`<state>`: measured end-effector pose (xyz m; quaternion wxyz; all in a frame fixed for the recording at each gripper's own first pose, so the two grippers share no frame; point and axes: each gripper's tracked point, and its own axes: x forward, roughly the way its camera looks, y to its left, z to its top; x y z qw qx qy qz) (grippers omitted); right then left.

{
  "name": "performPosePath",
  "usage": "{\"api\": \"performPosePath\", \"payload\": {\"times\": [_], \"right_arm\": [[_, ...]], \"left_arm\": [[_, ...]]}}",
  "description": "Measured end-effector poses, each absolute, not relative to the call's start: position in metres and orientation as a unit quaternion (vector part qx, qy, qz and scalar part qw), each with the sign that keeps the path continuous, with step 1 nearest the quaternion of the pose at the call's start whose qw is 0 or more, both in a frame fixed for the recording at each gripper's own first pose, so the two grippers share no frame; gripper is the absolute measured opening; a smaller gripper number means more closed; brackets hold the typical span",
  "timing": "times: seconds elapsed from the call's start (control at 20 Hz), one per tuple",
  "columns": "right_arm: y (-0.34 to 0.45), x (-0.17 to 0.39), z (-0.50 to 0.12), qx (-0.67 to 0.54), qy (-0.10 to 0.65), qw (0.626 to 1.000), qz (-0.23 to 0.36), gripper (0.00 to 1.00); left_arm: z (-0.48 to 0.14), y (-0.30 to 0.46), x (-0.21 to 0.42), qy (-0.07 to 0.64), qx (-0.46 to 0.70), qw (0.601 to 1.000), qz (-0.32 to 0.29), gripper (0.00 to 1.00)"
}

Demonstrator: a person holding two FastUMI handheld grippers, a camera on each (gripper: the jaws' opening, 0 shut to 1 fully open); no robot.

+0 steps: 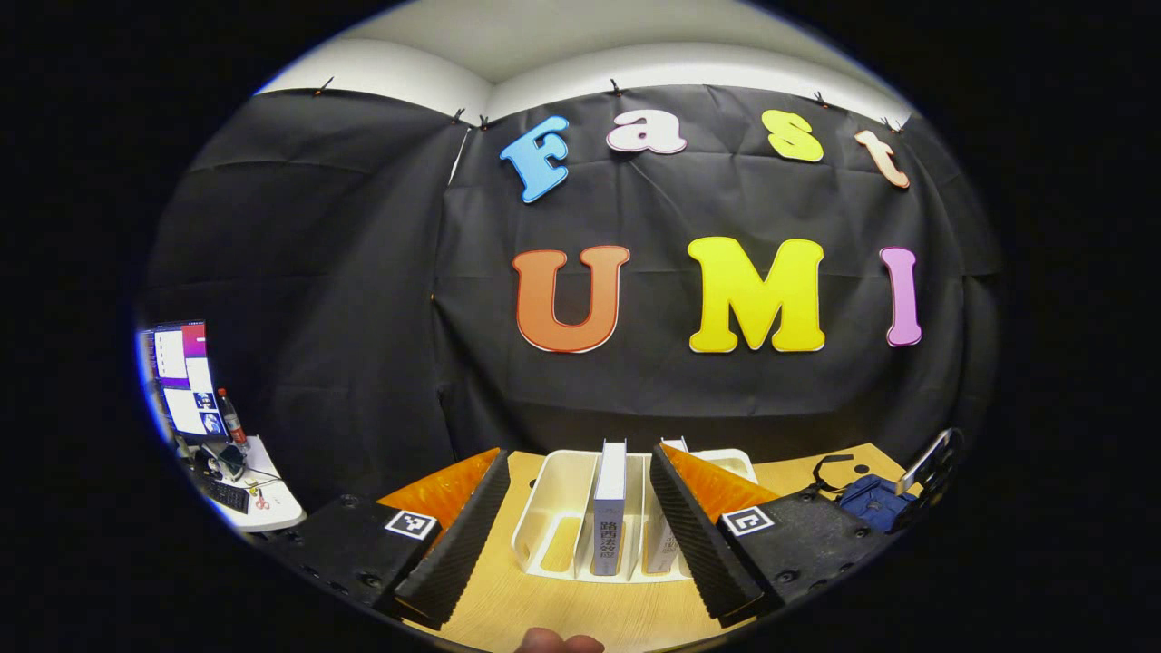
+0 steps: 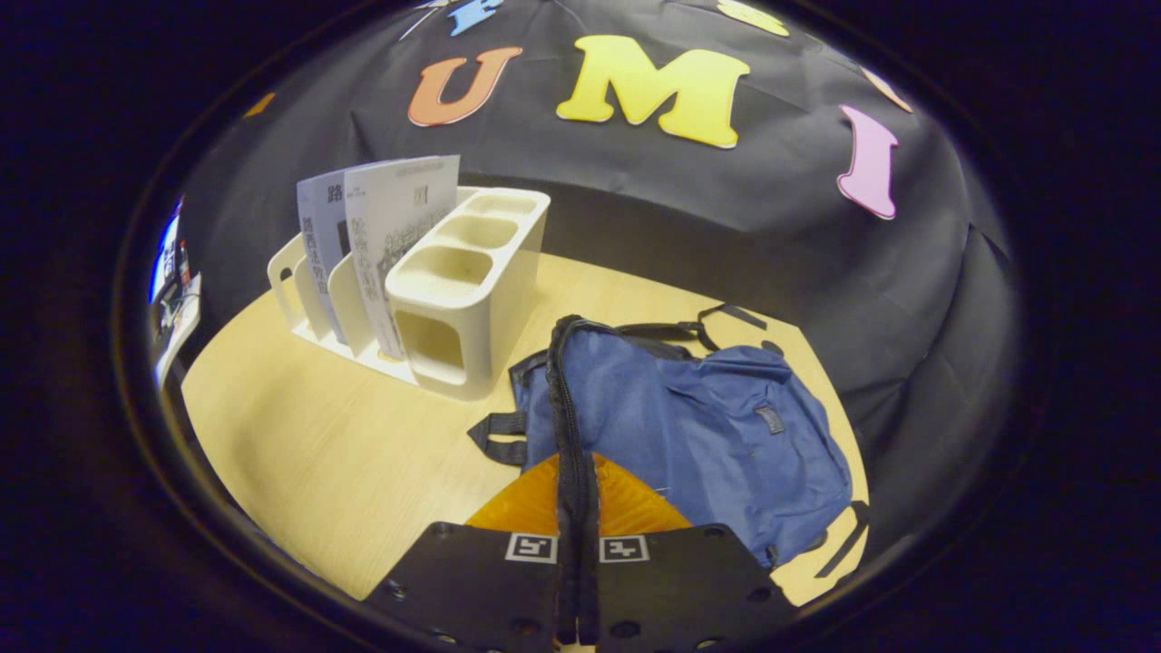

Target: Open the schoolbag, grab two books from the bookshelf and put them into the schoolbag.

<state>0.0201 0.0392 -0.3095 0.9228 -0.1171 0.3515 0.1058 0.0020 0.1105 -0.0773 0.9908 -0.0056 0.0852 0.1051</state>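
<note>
Nearest your left camera, a fingertip [image 1: 560,642] pokes in at the bottom edge of the left gripper view. Just above it your left gripper [image 1: 571,535] has its fingers spread wide with nothing between them, hanging over the desk [image 1: 508,599]. Between the fingers, at lower centre, stands the white bookshelf [image 1: 562,508] with an upright grey-spined book [image 1: 609,508] in one slot and a second book [image 1: 662,544] partly hidden by the right finger. At the lower right edge lies the blue schoolbag [image 1: 871,501], with the other gripper beside it. At the far left a monitor [image 1: 186,376] and a bottle [image 1: 230,415] sit on a white side table [image 1: 272,508].

In the right gripper view, your right gripper [image 2: 578,544] has its fingers pressed together at bottom centre, clamped on the schoolbag's zipper band [image 2: 570,426]. The schoolbag [image 2: 698,435] lies flat on the desk [image 2: 317,453], right of centre. The bookshelf [image 2: 463,290] stands at upper left, just beside the bag, holding both books [image 2: 390,236].
</note>
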Motion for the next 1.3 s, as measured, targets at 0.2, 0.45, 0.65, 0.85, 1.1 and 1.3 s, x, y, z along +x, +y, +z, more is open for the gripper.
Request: {"api": "performPosePath", "payload": {"times": [0.2,0.45,0.65,0.85,1.1,1.3], "right_arm": [[0.011,0.029,-0.267,-0.11,0.335,0.932,0.09,0.02],[-0.047,0.042,-0.221,-0.102,0.318,0.941,0.057,0.05],[-0.103,0.055,-0.196,-0.099,0.307,0.946,0.022,0.02],[-0.147,0.066,-0.186,-0.081,0.31,0.947,-0.002,0.02],[-0.175,0.072,-0.181,-0.052,0.313,0.948,-0.014,0.02],[-0.185,0.071,-0.182,-0.036,0.315,0.948,-0.019,0.02]], "left_arm": [[-0.073,0.112,0.019,0.091,-0.01,0.991,0.096,0.98],[-0.07,0.092,0.057,0.127,-0.016,0.991,0.046,0.98],[-0.075,0.063,0.095,0.187,-0.005,0.982,-0.012,0.98],[-0.105,0.033,0.119,0.294,-0.009,0.953,-0.075,0.98],[-0.149,0.018,0.139,0.444,-0.012,0.889,-0.114,0.98],[-0.178,0.011,0.146,0.537,0.001,0.833,-0.129,0.99]]}}
